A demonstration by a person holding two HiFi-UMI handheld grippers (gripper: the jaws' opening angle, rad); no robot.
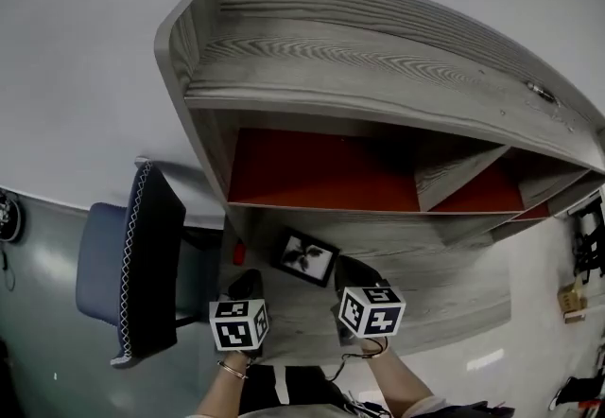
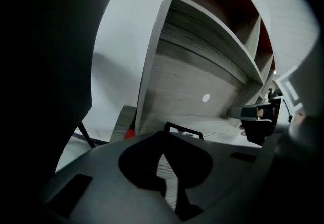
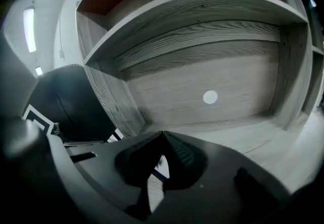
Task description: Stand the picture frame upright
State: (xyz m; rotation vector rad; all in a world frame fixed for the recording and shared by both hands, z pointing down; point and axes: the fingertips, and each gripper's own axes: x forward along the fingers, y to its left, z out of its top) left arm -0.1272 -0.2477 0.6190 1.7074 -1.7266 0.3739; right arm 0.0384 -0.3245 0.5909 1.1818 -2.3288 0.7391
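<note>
The picture frame, black-edged with a dark print on white, lies flat on the grey wooden desk, under the lowest shelf. My left gripper hovers just left of its near corner, jaws shut on nothing. My right gripper sits close to the frame's right edge, also shut and empty. In the left gripper view the frame's black edge shows just beyond the closed tips of the left gripper. The right gripper points at the desk's back panel.
Above the desk a shelf unit with red-backed compartments overhangs. A small red object stands at the desk's left edge. A blue and black chair is left of the desk. The back panel has a white cable hole.
</note>
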